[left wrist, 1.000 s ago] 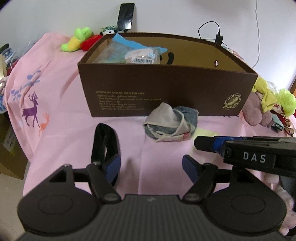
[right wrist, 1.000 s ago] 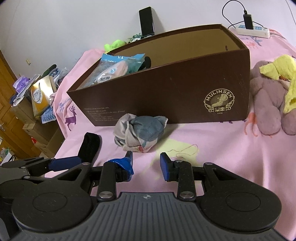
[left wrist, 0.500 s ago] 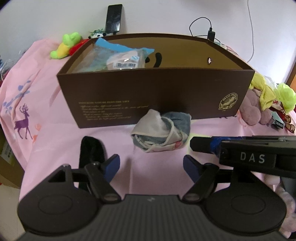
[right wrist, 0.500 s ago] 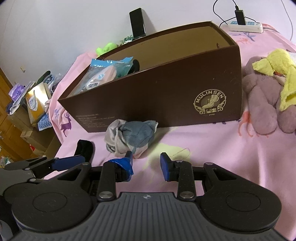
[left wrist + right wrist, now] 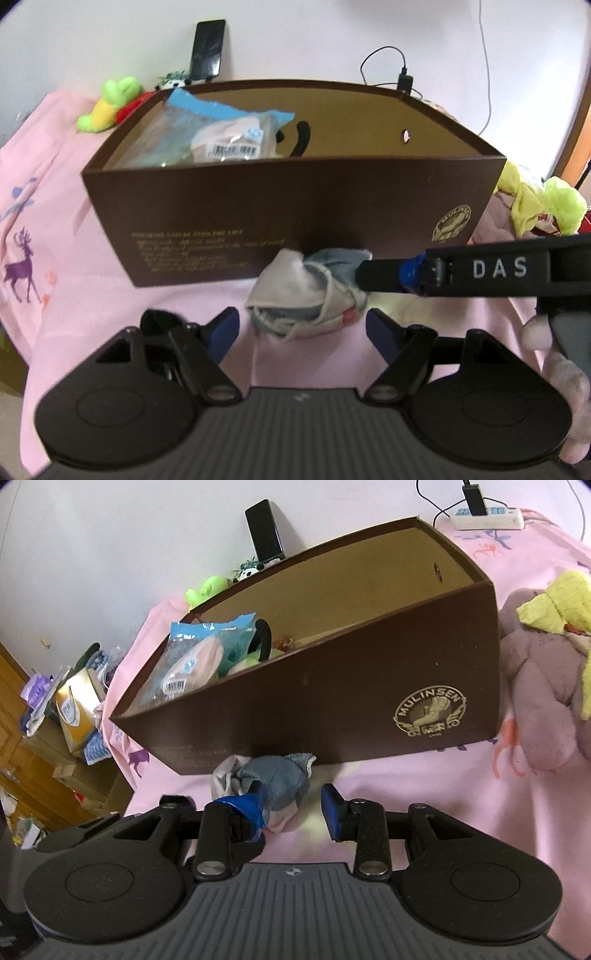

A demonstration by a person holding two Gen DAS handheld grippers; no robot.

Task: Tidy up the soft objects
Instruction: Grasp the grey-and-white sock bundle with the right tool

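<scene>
At frame centre, both grippers, right gripper and left gripper, stood open around the balled socks, ready to lift them into the brown box.

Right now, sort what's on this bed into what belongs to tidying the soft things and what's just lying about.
Belongs to the job:
- grey and white cloth bundle
- brown Mulinsen box
- packaged plush inside the box
- purple plush toy
- green and yellow plush
- left gripper, right gripper

Lying about:
- phone
- power strip
</scene>
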